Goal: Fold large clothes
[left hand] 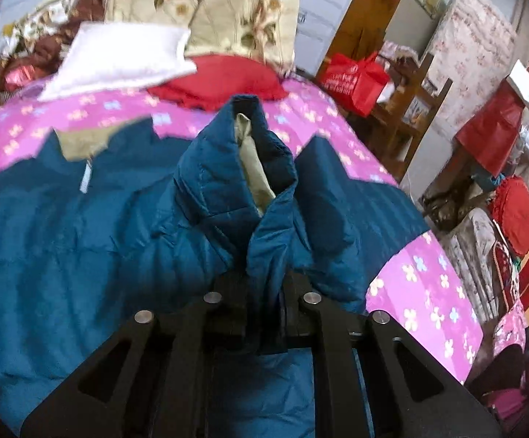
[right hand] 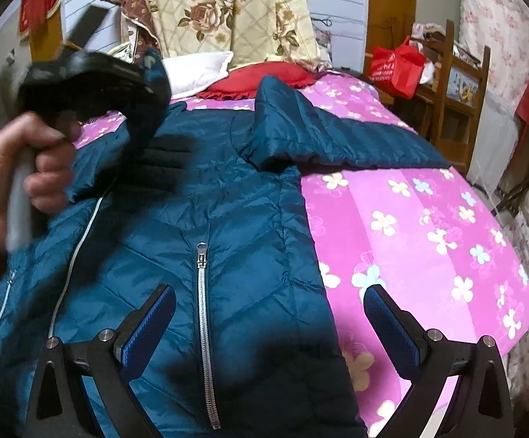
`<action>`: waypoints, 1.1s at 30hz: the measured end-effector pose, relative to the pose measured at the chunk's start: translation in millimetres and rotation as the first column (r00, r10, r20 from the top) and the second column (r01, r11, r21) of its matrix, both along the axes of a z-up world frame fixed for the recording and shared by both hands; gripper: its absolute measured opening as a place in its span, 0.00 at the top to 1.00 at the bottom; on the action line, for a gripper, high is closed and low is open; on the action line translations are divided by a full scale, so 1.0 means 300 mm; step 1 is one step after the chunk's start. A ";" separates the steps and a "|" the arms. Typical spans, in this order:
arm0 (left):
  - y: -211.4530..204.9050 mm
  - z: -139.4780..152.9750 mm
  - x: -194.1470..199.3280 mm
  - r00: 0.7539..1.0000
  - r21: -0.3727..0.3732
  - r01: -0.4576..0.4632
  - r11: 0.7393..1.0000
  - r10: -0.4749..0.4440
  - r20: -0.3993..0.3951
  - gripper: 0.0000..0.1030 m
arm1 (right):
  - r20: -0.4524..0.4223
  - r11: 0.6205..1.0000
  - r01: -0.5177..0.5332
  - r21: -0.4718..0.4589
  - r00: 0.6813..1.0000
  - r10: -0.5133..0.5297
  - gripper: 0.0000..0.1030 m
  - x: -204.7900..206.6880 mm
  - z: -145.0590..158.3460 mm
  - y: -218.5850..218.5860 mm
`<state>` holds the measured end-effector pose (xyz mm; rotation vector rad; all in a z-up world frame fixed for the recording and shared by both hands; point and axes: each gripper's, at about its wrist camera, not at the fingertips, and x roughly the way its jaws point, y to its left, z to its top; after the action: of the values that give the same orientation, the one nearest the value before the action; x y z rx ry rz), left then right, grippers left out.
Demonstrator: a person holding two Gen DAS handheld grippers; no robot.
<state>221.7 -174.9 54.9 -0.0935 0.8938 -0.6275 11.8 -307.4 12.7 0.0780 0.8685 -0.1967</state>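
the left gripper is clamped tight on a bunched fold of the teal jacket, the quilted fabric rising in a ridge ahead of the fingers with its pale olive lining showing in the crease; in the right wrist view the left hand grips the tool's handle above the jacket's left shoulder area. the right gripper hangs with its fingers spread wide and nothing between them, blue ribbed pads facing inward, one finger over the jacket and the other over the bedspread. the jacket lies front-up across the bed, puffy and shiny with chevron stitching, a silver pocket zipper running between the right fingers and one sleeve stretched out toward the bed's far edge. the bedspread is glossy pink with pale flowers. at the head sit a red cushion, a white pillow and a cream quilt with brown roses piled upright. beside the bed stand a wooden chair holding a red bag, with floral covers draped along the wall
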 end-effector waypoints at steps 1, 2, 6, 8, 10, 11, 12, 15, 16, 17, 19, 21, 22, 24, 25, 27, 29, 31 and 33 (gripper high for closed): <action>-0.010 -0.026 0.002 1.000 0.005 0.000 1.000 0.000 -0.023 0.79 | -0.002 1.000 0.001 0.012 1.000 -0.001 0.01 0.001 -0.003 -0.005; -0.010 -0.040 0.002 0.999 0.002 0.005 1.000 -0.005 -0.043 0.74 | -0.004 1.000 0.002 0.019 1.000 -0.002 0.01 0.004 -0.006 -0.008; 0.021 -0.039 -0.038 0.999 -0.023 0.011 1.000 -0.012 -0.041 0.36 | -0.005 0.999 0.008 0.032 1.000 -0.008 0.01 0.007 -0.009 -0.013; 0.067 -0.020 -0.078 1.000 -0.019 0.019 1.000 -0.019 -0.021 0.36 | -0.003 0.999 0.011 0.033 1.000 -0.011 0.01 0.007 -0.006 -0.011; 0.134 -0.002 -0.103 1.000 -0.005 -0.003 1.000 0.003 0.002 0.36 | 0.002 1.000 0.015 0.026 1.000 -0.015 0.01 0.005 -0.005 -0.008; 0.179 0.002 -0.112 1.000 0.007 -0.026 1.000 0.025 0.014 0.36 | 0.003 1.000 0.018 0.020 1.000 -0.018 0.01 0.004 -0.003 -0.006; 0.231 0.007 -0.121 0.998 0.017 -0.053 0.998 0.052 0.028 0.36 | 0.005 1.000 0.018 0.014 1.000 -0.018 0.01 0.003 -0.002 -0.003; 0.416 0.007 -0.135 0.982 0.062 -0.172 0.983 0.167 0.085 0.36 | 0.004 1.000 0.015 0.008 1.000 -0.015 0.01 0.002 0.008 0.002; 0.501 0.000 -0.130 0.969 0.084 -0.233 0.969 0.224 0.106 0.36 | 0.004 1.000 -0.003 0.018 1.000 0.003 0.01 0.007 0.021 0.006; 0.555 -0.008 -0.126 0.957 0.101 -0.277 0.956 0.264 0.120 0.36 | 0.013 0.999 -0.022 0.024 1.000 0.022 0.01 0.016 0.041 0.013; 0.691 -0.035 -0.100 0.909 0.139 -0.410 0.902 0.391 0.143 0.35 | 0.046 0.998 -0.055 0.022 0.997 0.054 0.01 0.050 0.096 0.031; 0.805 -0.075 -0.068 0.859 0.146 -0.510 0.848 0.495 0.130 0.36 | 0.077 0.995 -0.097 0.031 0.993 0.095 0.01 0.127 0.149 0.053; 0.859 -0.099 -0.049 0.831 0.151 -0.556 0.817 0.545 0.113 0.36 | 0.083 0.993 -0.112 0.043 0.991 0.108 0.01 0.165 0.164 0.061; 0.931 -0.141 -0.021 0.784 0.151 -0.620 0.770 0.613 0.098 0.36 | 0.112 0.984 -0.162 0.073 0.982 0.153 0.01 0.288 0.184 0.088; 0.955 -0.166 -0.009 0.772 0.146 -0.636 0.758 0.630 0.087 0.36 | 0.120 0.981 -0.178 0.075 0.978 0.169 0.01 0.343 0.180 0.103; 0.965 -0.216 0.018 0.772 0.158 -0.632 0.759 0.634 0.043 0.36 | 0.119 0.974 -0.211 0.077 0.972 0.201 0.01 0.464 0.147 0.138; 0.955 -0.248 0.053 0.778 0.196 -0.618 0.761 0.628 0.017 0.36 | 0.095 0.973 -0.213 0.092 0.974 0.205 0.01 0.590 0.085 0.178; 0.949 -0.268 0.069 0.766 0.228 -0.628 0.744 0.642 0.016 0.34 | 0.119 0.953 -0.271 0.132 0.959 0.257 0.01 0.676 0.028 0.209; 0.947 -0.276 0.072 0.758 0.233 -0.633 0.738 0.653 -0.008 0.32 | 0.101 0.935 -0.310 0.173 0.950 0.296 0.01 0.754 -0.056 0.210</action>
<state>243.2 109.2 -28.0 -0.2261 0.9381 0.1353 238.0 -244.4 -4.0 0.1244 0.8123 0.1777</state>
